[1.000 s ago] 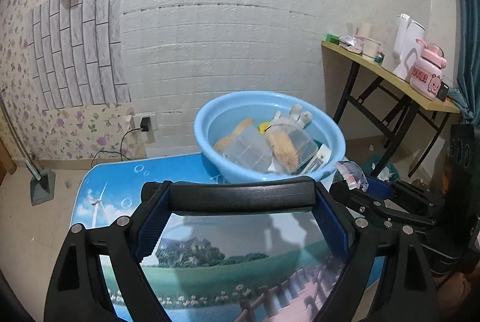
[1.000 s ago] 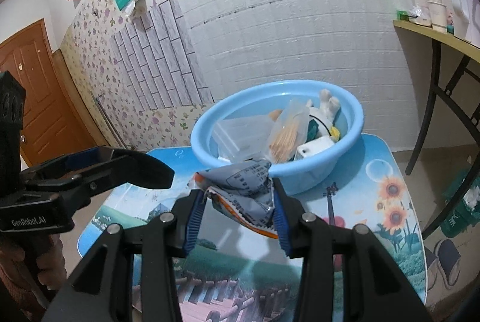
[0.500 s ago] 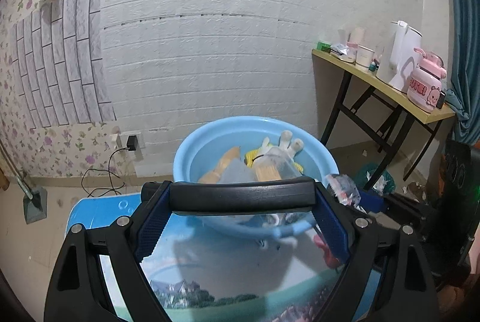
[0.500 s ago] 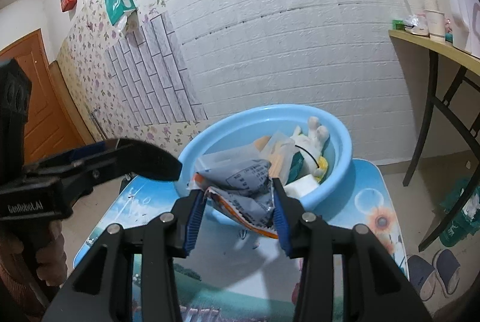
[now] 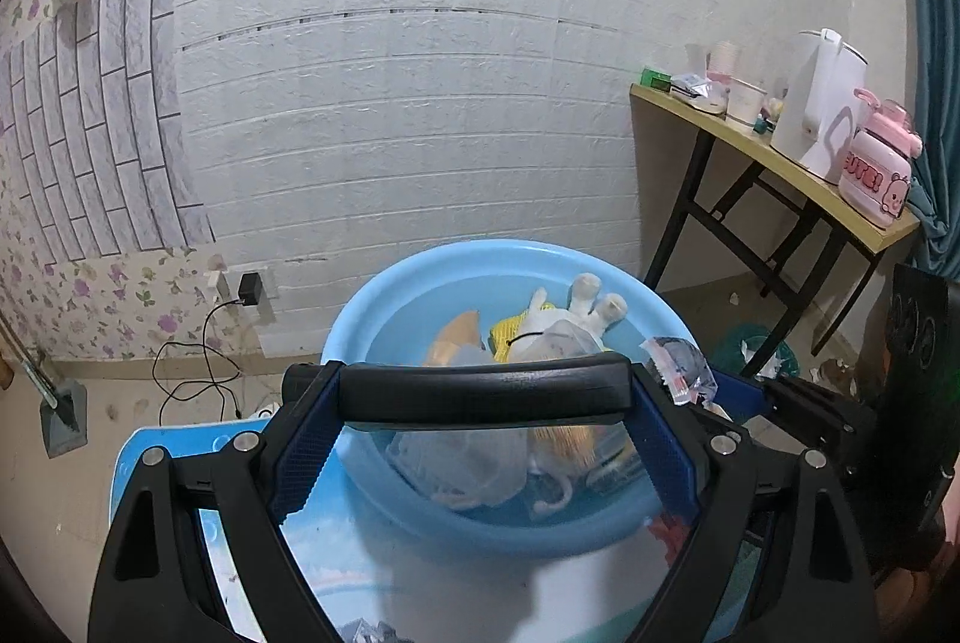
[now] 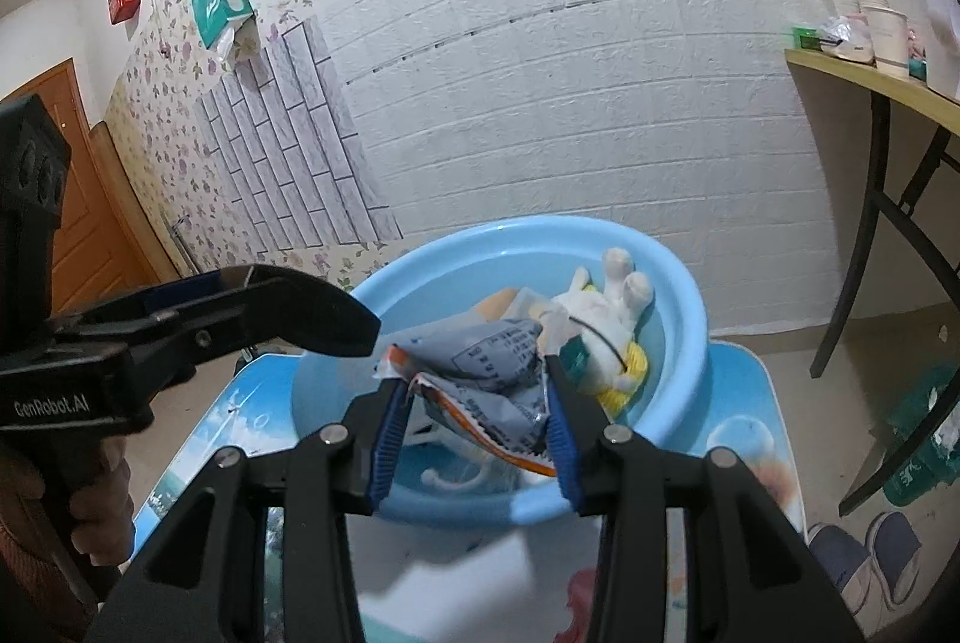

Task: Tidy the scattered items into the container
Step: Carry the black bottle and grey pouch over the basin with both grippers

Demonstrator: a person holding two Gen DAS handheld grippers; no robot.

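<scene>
Over one blue basin (image 6: 678,295) | right tool (image 6: 474,403) grips one snack packet (image 6: 486,373) | left tool (image 5: 480,391) grips one black bar (image 5: 480,391)

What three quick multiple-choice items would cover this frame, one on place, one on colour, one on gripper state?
1. Where is the plush toy?
A. inside the basin
B. on the side table
C. on the floor

2. What colour is the basin?
A. red
B. light blue
C. green

3. What is the right gripper doing?
A. standing open and empty
B. clamped on the basin rim
C. shut on a crumpled grey snack packet

Answers:
1 A, the toy lies among the other things within the basin wall.
2 B, rim and wall are pale blue in both views.
3 C, both blue pads press the packet's sides, above the basin's near edge.
</scene>
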